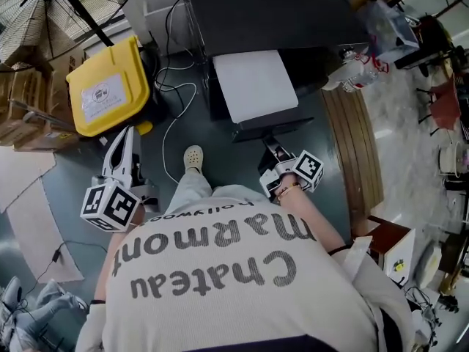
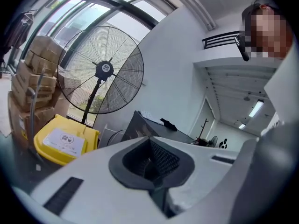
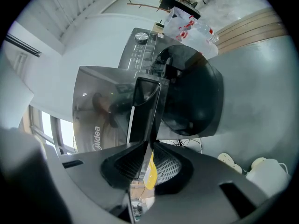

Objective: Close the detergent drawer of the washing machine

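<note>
The dark washing machine [image 1: 271, 20] stands ahead of me in the head view, with a pale top panel [image 1: 255, 85]. In the right gripper view it shows its round door [image 3: 191, 97] and control panel [image 3: 140, 48]. The detergent drawer [image 3: 147, 104] sticks out from the front as a thin dark slab. My right gripper [image 3: 148, 150] is shut on that slab; it also shows low in front of the machine [image 1: 271, 145]. My left gripper [image 1: 126, 132] hangs off to the left, away from the machine, pointing toward a yellow bin. Its jaws [image 2: 152, 160] are shut with nothing between them.
A yellow bin [image 1: 108, 86] lies left of the machine, with a big floor fan [image 1: 58, 6] and stacked cardboard boxes [image 1: 22, 101] behind it. Cables [image 1: 176, 116] trail over the grey floor. A bag of bottles [image 1: 359, 72] sits at the machine's right. My shoe [image 1: 193, 158] is between the grippers.
</note>
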`<state>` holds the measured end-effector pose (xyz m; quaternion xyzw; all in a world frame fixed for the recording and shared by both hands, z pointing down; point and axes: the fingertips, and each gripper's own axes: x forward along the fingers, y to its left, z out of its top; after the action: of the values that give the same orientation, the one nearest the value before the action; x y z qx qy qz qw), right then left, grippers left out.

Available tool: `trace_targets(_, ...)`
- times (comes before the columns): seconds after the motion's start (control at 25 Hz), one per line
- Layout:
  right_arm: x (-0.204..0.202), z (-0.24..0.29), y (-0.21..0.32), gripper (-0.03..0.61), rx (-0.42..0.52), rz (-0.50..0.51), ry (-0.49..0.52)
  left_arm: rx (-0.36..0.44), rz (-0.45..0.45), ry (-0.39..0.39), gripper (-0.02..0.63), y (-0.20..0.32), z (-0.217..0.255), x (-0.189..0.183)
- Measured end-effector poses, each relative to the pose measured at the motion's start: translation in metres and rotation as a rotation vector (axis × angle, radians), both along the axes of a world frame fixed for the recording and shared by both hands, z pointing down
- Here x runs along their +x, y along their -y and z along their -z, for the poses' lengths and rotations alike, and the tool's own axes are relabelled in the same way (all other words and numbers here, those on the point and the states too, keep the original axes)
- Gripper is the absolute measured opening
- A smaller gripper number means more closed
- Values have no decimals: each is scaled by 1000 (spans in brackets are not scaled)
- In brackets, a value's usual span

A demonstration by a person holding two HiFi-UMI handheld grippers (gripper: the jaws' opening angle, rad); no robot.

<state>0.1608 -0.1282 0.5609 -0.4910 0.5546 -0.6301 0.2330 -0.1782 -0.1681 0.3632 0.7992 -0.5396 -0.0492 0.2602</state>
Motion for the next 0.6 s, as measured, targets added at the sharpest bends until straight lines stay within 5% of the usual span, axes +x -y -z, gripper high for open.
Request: trace_targets(0.6, -7, -5, 41, 81, -3, -70, 32, -50, 89, -6, 8, -3, -19, -53)
